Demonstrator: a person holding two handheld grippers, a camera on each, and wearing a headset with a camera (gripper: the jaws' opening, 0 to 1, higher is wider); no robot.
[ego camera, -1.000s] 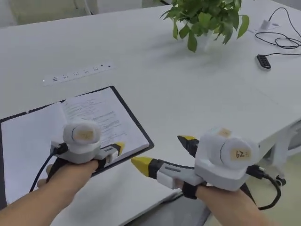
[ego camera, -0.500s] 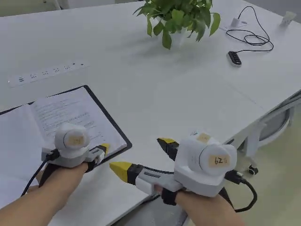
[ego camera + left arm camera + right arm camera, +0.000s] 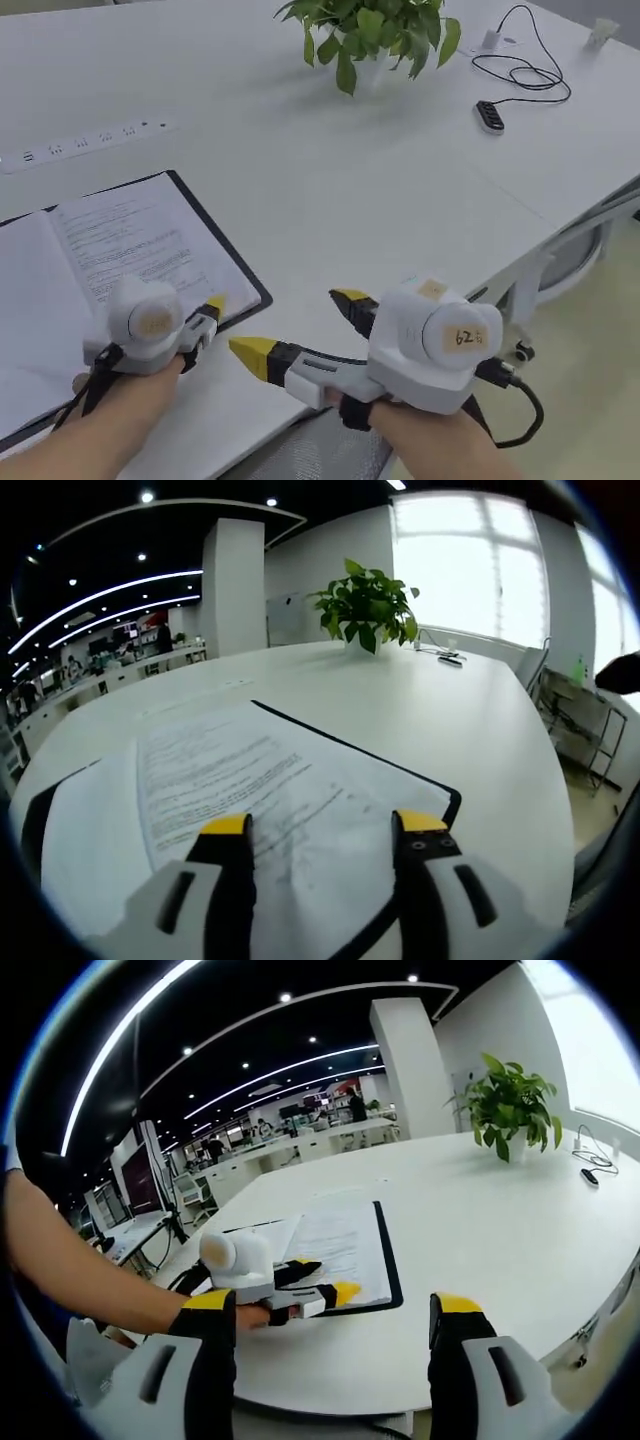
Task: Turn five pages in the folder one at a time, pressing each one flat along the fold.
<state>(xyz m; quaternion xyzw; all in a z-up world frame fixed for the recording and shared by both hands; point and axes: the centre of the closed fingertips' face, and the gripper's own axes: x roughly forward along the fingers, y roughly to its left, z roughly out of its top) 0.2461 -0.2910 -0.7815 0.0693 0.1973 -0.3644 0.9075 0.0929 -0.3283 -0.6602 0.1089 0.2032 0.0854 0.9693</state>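
Note:
The black folder (image 3: 222, 255) lies open at the table's near left, with printed white pages (image 3: 130, 245) facing up. My left gripper (image 3: 205, 315) hovers over the lower right corner of the right page (image 3: 230, 770); its jaws (image 3: 325, 825) stand apart with nothing between them. My right gripper (image 3: 300, 325) is open too, off the folder's right edge above bare table, and points left. In the right gripper view, that gripper (image 3: 335, 1302) looks at the left gripper (image 3: 300, 1285) and the folder (image 3: 345, 1235) behind it.
A potted plant (image 3: 375, 35) stands at the back of the white table (image 3: 400, 200). A power strip (image 3: 90, 135) lies beyond the folder. A black adapter with cable (image 3: 490, 115) sits at the far right. The table's edge (image 3: 560, 240) runs down the right side.
The head camera has swung, so the folder now sits further left in the picture. Both grippers keep about the same places beside the folder's lower right corner, jaws still apart.

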